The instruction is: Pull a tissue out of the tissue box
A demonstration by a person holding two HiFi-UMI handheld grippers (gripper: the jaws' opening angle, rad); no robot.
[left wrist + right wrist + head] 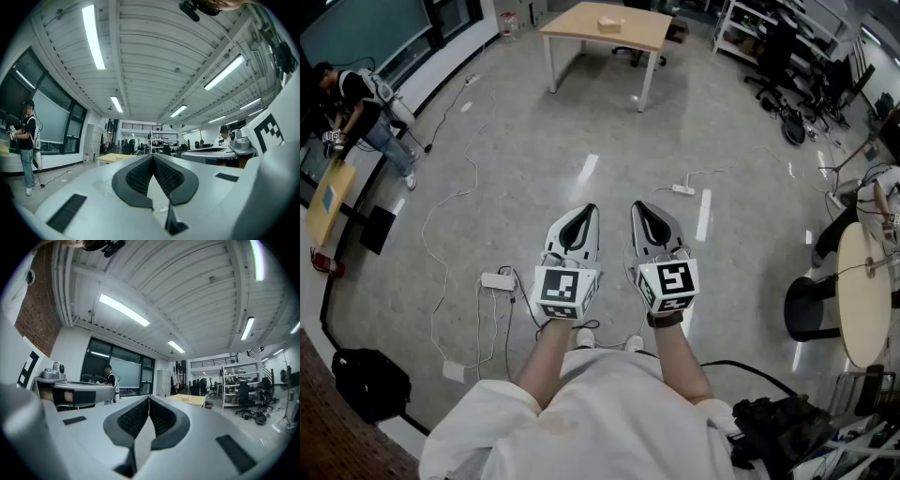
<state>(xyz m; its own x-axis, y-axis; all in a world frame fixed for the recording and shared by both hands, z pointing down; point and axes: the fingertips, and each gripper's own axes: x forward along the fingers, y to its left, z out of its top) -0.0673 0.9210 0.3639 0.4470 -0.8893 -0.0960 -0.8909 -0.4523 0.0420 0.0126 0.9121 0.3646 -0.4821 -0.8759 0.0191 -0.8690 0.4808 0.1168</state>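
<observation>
The small beige cardboard tissue box [610, 23] sits on top of the light wooden table with white legs [572, 21], and well apart from this table the white left gripper [590, 209] and the white right gripper [637, 205] each have the jaws pressed together, holding nothing.

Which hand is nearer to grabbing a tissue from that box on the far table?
Neither has an edge: left gripper and right gripper sit side by side, both shut and empty, with the tissue box far ahead, about midway between them.
</observation>
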